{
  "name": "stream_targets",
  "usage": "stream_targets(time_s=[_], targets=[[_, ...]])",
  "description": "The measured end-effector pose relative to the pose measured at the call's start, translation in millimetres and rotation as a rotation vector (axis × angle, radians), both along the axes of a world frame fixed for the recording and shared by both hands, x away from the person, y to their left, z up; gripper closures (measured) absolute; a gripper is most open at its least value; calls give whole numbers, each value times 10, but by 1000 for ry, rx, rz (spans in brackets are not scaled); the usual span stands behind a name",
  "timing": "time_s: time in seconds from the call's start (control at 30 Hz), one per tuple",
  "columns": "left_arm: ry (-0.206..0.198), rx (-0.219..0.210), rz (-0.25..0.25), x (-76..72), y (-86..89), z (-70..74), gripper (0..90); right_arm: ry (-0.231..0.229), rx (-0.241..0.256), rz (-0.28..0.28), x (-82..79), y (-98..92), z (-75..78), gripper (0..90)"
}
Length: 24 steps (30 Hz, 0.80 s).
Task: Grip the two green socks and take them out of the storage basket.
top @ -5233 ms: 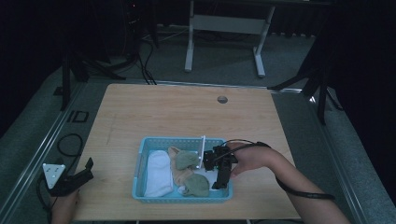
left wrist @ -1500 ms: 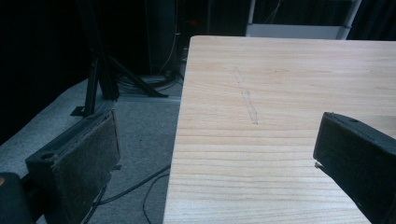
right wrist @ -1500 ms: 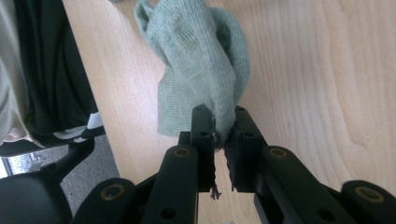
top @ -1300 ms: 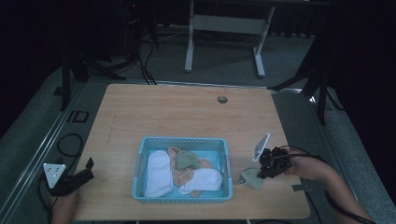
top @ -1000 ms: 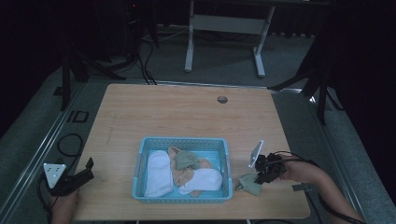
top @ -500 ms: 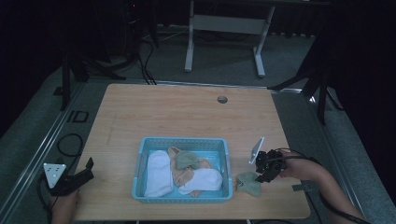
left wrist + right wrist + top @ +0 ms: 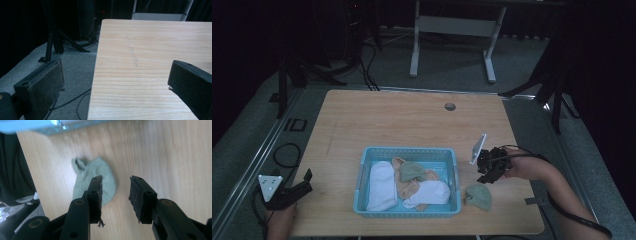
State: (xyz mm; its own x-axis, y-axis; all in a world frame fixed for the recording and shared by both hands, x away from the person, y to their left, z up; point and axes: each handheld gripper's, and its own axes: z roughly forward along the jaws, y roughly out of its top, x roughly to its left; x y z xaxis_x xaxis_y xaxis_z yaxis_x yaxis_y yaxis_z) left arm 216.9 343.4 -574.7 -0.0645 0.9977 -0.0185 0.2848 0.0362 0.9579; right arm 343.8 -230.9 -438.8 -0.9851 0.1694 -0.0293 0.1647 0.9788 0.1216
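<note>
Green sock [image 7: 478, 196] on tabletop [image 7: 412, 120], just right of basket [image 7: 408, 152]; right gripper [image 7: 488, 165] above sock, fingers spread, empty. Left gripper [image 7: 287, 192] left of basket, fingers spread.

Both tools gape: left tool [image 7: 287, 192] low, right tool [image 7: 490, 167] raised.

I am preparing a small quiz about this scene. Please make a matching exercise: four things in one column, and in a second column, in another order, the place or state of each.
Things:
1. green sock
2. white sock
3. left gripper
4. right gripper

Places or states:
A. open, at the left edge of the table, far from the basket
B. lying on the bare table, just right of the basket
C. open, above the table, close to the green sock
D. lying inside the basket, at its left side

Right pairs: 1-B, 2-D, 3-A, 4-C
</note>
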Motion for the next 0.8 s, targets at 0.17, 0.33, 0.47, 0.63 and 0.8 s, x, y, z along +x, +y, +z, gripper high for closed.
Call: stream_targets(time_s=[0.17, 0.33, 0.47, 0.63, 0.8], targets=[[0, -1, -1, 1, 2, 0, 7, -7, -7, 37, 30, 196, 88, 645], [-2, 0, 1, -2, 0, 0, 7, -13, -8, 78, 49, 412, 134, 650], [-4, 3, 1, -2, -1, -1, 7, -11, -9, 116, 53, 594, 142, 650], [-3, -2, -3, -2, 3, -1, 7, -2, -9, 151, 50, 777, 118, 654], [-4, -2, -4, -3, 3, -1, 7, 5, -20, 180, 71, 963, 70, 660]])
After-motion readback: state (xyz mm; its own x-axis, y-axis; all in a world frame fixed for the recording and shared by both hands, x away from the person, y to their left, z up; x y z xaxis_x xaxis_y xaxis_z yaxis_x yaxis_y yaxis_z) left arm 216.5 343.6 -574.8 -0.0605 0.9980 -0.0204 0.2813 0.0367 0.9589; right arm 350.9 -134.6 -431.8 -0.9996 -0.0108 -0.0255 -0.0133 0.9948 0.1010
